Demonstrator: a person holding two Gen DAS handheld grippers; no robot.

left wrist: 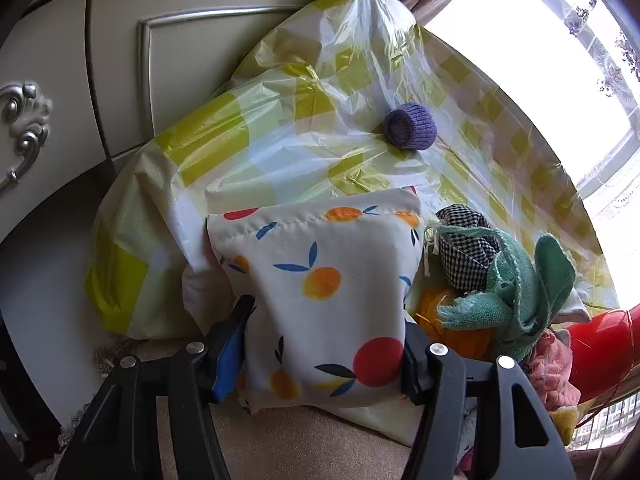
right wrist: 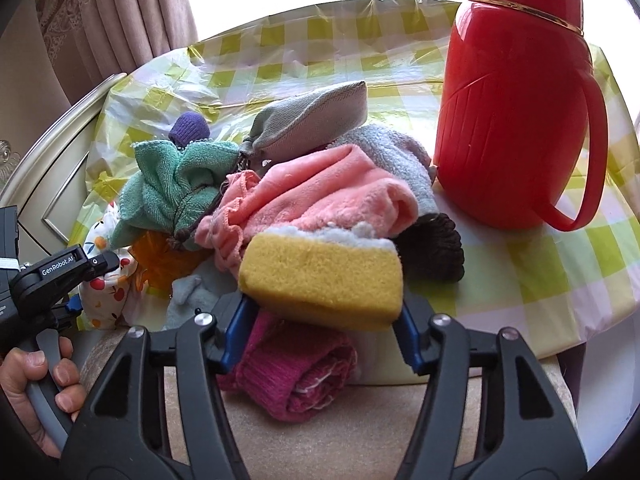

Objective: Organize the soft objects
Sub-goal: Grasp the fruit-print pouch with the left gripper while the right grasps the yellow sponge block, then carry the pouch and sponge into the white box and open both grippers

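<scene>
My left gripper (left wrist: 324, 340) is shut on a white pouch printed with oranges and red fruit (left wrist: 320, 272); its blue pads press the pouch's lower sides. A yellow sponge with a white fleecy back (right wrist: 320, 276) sits squeezed between the pads of my right gripper (right wrist: 322, 312). Behind the sponge lies a pile: a pink cloth (right wrist: 320, 196), green towel (right wrist: 172, 188), grey pouch (right wrist: 312, 120), dark brown knit (right wrist: 434, 248) and magenta knit (right wrist: 296, 372). A purple knit piece (left wrist: 410, 126) lies apart on the cloth. The fruit pouch (right wrist: 108, 292) also shows at the pile's left.
A tall red thermos jug (right wrist: 516, 112) stands at the right on the yellow-checked plastic tablecloth (right wrist: 560, 272). A cream cabinet (left wrist: 120, 60) rises on the left and a curtain (right wrist: 120, 12) hangs behind. A hand (right wrist: 36, 380) grips the left tool's handle. A beige padded edge (right wrist: 340, 432) lies nearest.
</scene>
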